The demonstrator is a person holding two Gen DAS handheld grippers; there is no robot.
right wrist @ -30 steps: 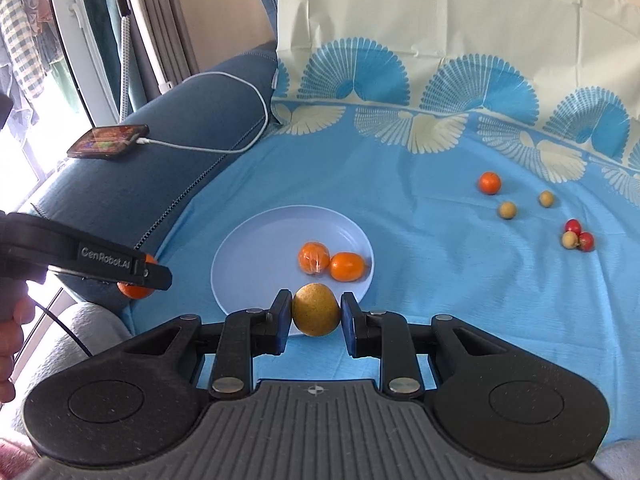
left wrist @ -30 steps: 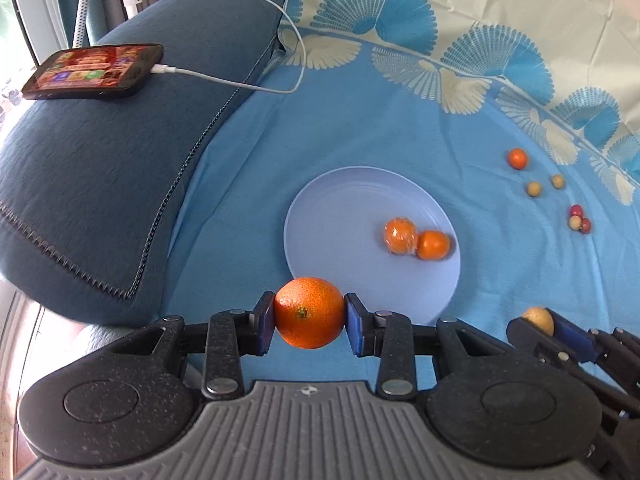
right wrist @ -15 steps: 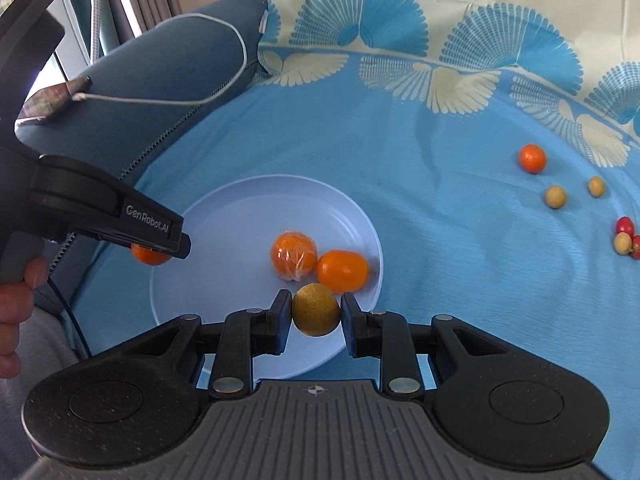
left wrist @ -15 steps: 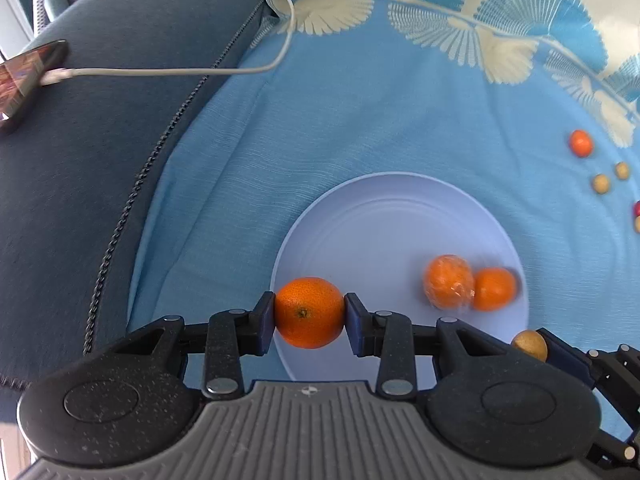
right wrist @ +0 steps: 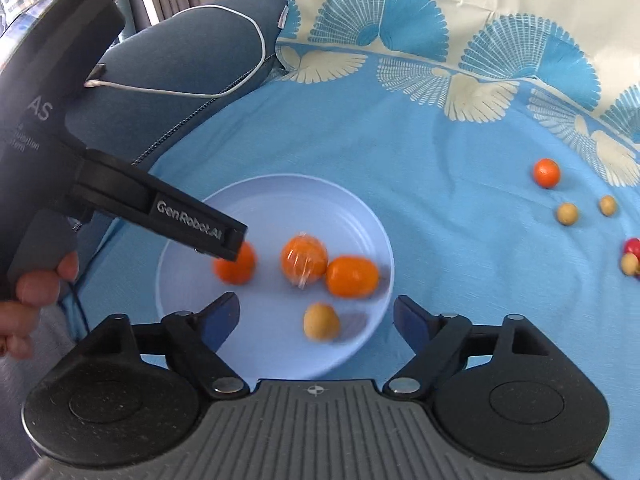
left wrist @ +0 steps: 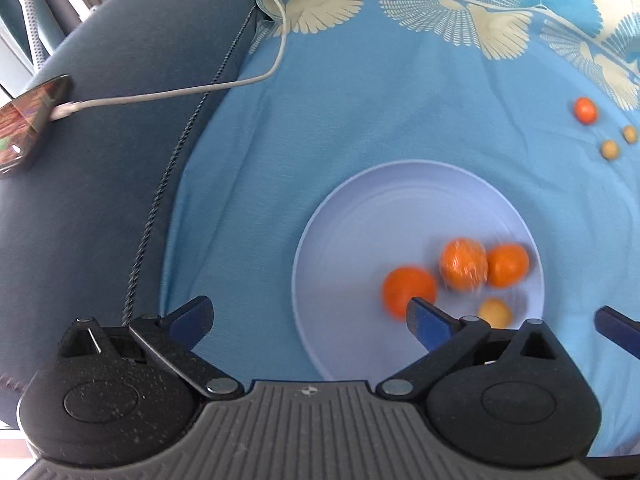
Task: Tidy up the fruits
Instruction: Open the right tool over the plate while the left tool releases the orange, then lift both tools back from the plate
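A pale blue plate (left wrist: 320, 248) (right wrist: 280, 184) lies on the blue cloth. My left gripper (left wrist: 310, 320) hangs over its left rim, jaws opening, nothing between them. The orange (left wrist: 408, 290) (right wrist: 236, 266) lies blurred on the plate by the right fingertip. My right gripper (right wrist: 316, 314) is opening too. The yellow fruit (right wrist: 320, 322) (left wrist: 495, 312) lies on the plate in the gap, clear of both pads. A wrapped orange (right wrist: 304, 260) and a bare one (right wrist: 352, 276) sit beside it.
Loose on the cloth at right are a small orange (right wrist: 546, 172), two tan fruits (right wrist: 567, 213) and a red one (right wrist: 632, 246). A phone (left wrist: 28, 120) with a white cable (left wrist: 180, 94) rests on the dark blue cushion (left wrist: 100, 200). A hand (right wrist: 36, 288) holds the left gripper.
Both grippers came down closer over the plate and their jaws swung open. The orange and the yellow fruit left the pads and now lie on the plate.
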